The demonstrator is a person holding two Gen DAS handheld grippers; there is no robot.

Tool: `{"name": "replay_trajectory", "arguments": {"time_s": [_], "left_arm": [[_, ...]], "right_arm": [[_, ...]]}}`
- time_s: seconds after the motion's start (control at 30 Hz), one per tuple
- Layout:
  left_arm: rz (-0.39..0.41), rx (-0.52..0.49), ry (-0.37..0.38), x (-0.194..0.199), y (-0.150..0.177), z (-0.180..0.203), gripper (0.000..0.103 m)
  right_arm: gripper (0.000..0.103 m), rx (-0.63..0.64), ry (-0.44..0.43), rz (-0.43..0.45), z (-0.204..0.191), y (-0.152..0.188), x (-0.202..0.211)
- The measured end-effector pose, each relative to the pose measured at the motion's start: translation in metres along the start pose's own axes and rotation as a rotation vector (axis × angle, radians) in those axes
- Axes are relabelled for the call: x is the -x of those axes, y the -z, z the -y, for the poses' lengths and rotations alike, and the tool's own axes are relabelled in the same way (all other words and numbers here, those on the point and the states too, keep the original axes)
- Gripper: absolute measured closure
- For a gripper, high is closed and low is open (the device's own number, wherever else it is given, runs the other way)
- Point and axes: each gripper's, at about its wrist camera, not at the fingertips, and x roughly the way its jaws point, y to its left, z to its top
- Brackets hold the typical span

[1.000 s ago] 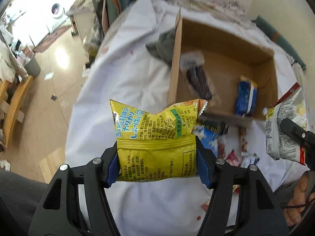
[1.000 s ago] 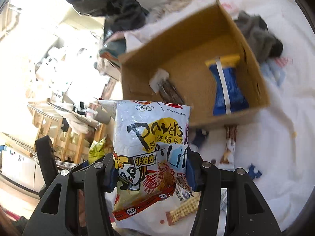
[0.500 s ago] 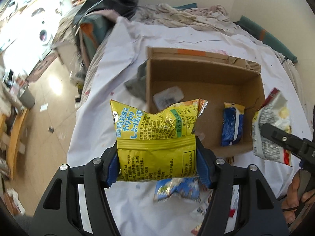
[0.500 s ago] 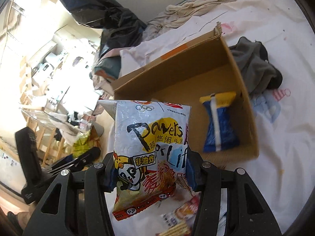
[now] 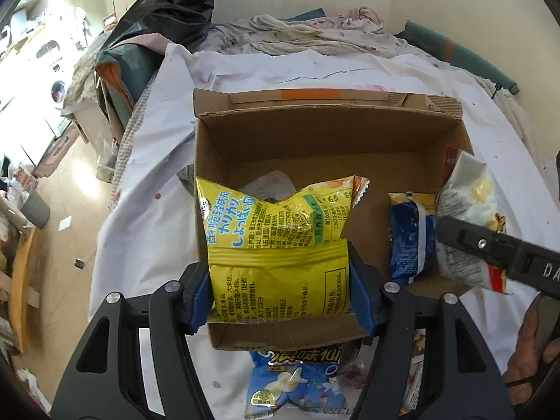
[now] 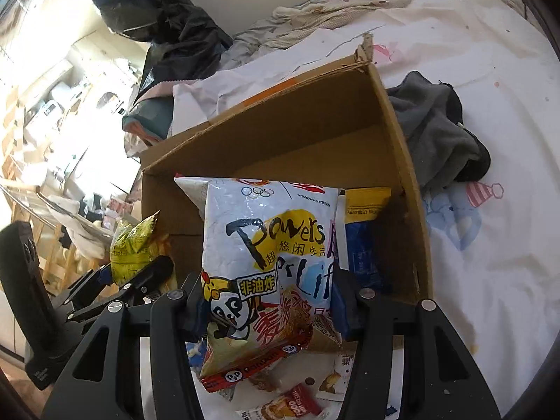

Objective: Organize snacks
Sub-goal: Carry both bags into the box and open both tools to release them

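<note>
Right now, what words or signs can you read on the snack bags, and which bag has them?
"Powers": white bag in the right tool.
"非油炸": yellow label on that bag, beside a panda.
"悠闲生活": under "Powers".
Five rings: near its top.
"P&P": red bottom strip.
"脆轻盐", upside down: yellow bag in the left tool.
"FOOD": small red packet.
Small print: too small to read.

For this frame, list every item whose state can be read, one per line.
Left gripper: shut on the yellow snack bag, held above the box.
Right gripper: shut on the white panda-print snack bag.
Brown cardboard box: open-topped, on the white sheet.
Blue snack packet: lying inside the box.
Light-blue snack bag: outside the box, on the sheet.
</note>
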Motion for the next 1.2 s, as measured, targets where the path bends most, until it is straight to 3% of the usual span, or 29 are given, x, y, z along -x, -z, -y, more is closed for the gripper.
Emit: {"name": "replay_trajectory", "arguments": {"time_s": [0.4, 0.9, 1.07, 1.13, 1.2], "left_arm": [[-0.011, 0.049, 0.006, -0.006, -0.008, -0.006, 0.041], [-0.037, 0.036, -0.006, -0.009, -0.006, -0.004, 0.039], [-0.036, 0.042, -0.001, -0.008, -0.007, -0.004, 0.034], [-0.032, 0.05, 0.006, -0.007, -0.007, -0.005, 0.024], [-0.021, 0.065, 0.018, -0.005, -0.007, -0.007, 0.022]], "right_arm": [[0.045, -0.023, 0.005, -0.039, 0.001, 0.0, -0.017], [0.044, -0.059, 0.046, -0.033, 0.008, -0.004, -0.021], [0.042, -0.061, 0.042, -0.034, 0.008, -0.003, -0.021], [0.037, -0.06, 0.041, -0.027, 0.008, -0.003, -0.02], [0.036, -0.059, 0.036, -0.013, 0.007, -0.003, -0.017]]}}
